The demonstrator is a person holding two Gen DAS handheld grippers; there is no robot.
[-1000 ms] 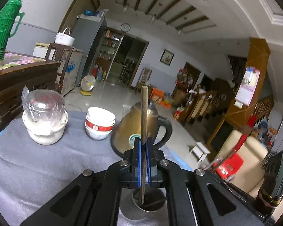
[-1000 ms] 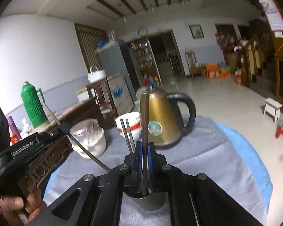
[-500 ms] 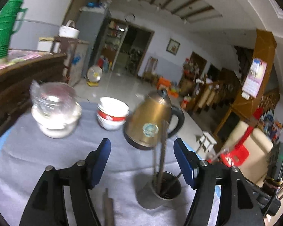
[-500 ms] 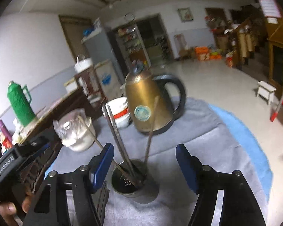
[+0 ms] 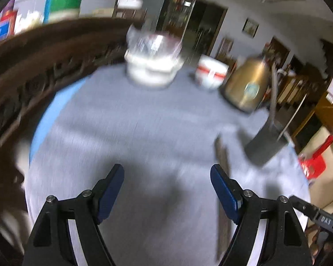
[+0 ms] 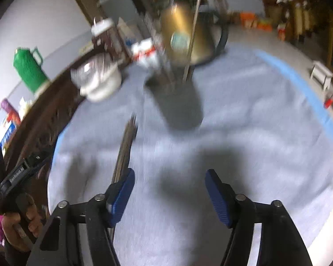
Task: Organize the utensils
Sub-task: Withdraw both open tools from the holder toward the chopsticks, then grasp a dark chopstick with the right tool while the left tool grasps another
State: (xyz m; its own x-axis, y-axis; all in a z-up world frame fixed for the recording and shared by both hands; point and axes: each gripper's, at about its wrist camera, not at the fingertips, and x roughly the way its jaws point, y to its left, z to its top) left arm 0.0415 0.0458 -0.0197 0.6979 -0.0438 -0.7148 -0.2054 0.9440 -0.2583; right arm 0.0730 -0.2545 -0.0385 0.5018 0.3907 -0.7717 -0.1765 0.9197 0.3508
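Observation:
A dark metal cup (image 5: 266, 141) stands on the grey cloth (image 5: 144, 133) with several chopsticks (image 5: 274, 88) upright in it. More chopsticks (image 5: 222, 155) lie flat on the cloth near it. My left gripper (image 5: 167, 188) hovers over bare cloth, its jaws opening with nothing between them. In the right wrist view the cup (image 6: 177, 102) is ahead, and the loose chopsticks (image 6: 125, 148) run down beside the left finger. My right gripper (image 6: 169, 196) has its jaws closing, with only cloth between the pads. Both views are blurred.
Behind the cup are a brass kettle (image 5: 246, 88), stacked red and white bowls (image 5: 211, 73) and a plastic-wrapped white pot (image 5: 153, 66). Carved dark wooden furniture (image 5: 44, 62) with a green thermos (image 6: 28, 68) borders the table's left side. A hand (image 6: 22, 221) holds the left gripper's handle.
Both grippers were shut on a chopstick over the cup, then opened and left it in the cup. Both have since swung down and back toward the cloth and loose chopsticks.

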